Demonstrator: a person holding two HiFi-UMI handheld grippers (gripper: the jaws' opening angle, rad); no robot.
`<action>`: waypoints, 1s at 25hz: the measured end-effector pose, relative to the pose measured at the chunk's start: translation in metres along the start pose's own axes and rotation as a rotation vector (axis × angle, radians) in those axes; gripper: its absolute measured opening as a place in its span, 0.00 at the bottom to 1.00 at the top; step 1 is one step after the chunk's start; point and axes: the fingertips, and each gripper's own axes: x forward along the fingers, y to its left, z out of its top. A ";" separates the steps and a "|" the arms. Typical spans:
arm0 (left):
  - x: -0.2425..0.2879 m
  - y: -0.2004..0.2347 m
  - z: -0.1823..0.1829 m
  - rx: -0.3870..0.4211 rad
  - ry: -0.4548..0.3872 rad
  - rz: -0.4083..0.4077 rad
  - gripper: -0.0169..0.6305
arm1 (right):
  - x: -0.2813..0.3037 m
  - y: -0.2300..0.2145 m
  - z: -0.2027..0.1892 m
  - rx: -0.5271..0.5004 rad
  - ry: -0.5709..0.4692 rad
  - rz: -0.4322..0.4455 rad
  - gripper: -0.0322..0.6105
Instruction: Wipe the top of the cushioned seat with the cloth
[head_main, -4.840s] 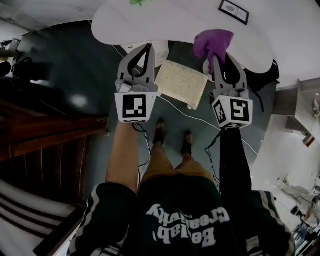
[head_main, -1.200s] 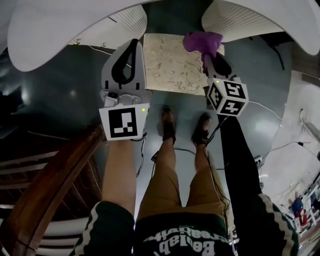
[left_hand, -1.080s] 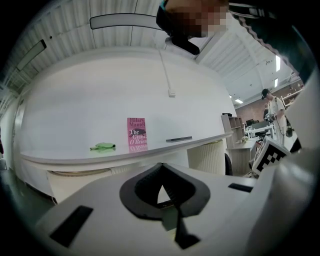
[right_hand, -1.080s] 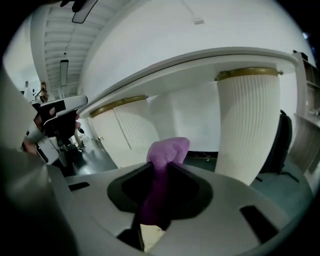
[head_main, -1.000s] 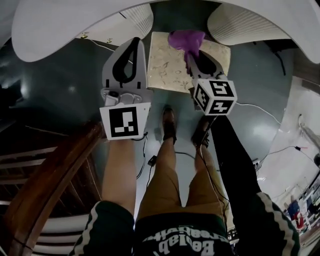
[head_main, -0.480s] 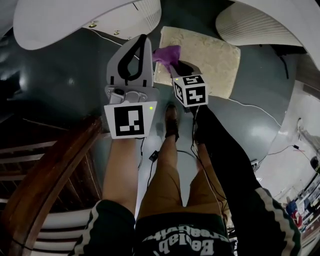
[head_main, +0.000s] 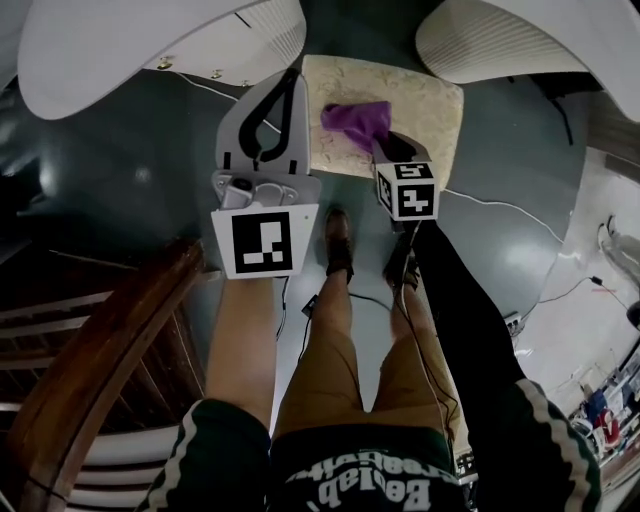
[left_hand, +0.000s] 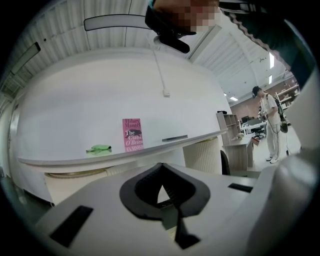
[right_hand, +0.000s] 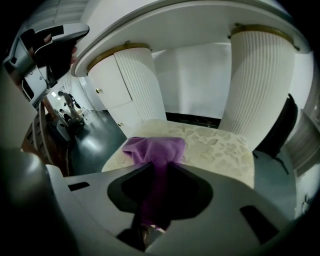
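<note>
Right gripper view shows crumpled purple cloth on square mottled seat.

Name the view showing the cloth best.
Right gripper view: the cloth spills from the shut right tool onto the cushioned seat. Head view shows it small, from above; left gripper view misses it.

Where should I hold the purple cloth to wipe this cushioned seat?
Grip the cloth by its bunched near end, coming from the near edge of the seat, as the right hand-held gripper has it; the free end lies spread on top.
</note>
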 end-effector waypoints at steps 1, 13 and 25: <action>0.003 -0.006 0.003 0.006 -0.002 -0.008 0.05 | -0.006 -0.013 -0.006 0.009 0.003 -0.017 0.21; 0.018 -0.079 0.038 -0.014 -0.057 -0.048 0.05 | -0.092 -0.165 -0.060 0.038 0.029 -0.229 0.21; -0.003 -0.101 0.048 -0.012 -0.063 -0.042 0.05 | -0.146 -0.184 -0.063 0.060 -0.074 -0.311 0.21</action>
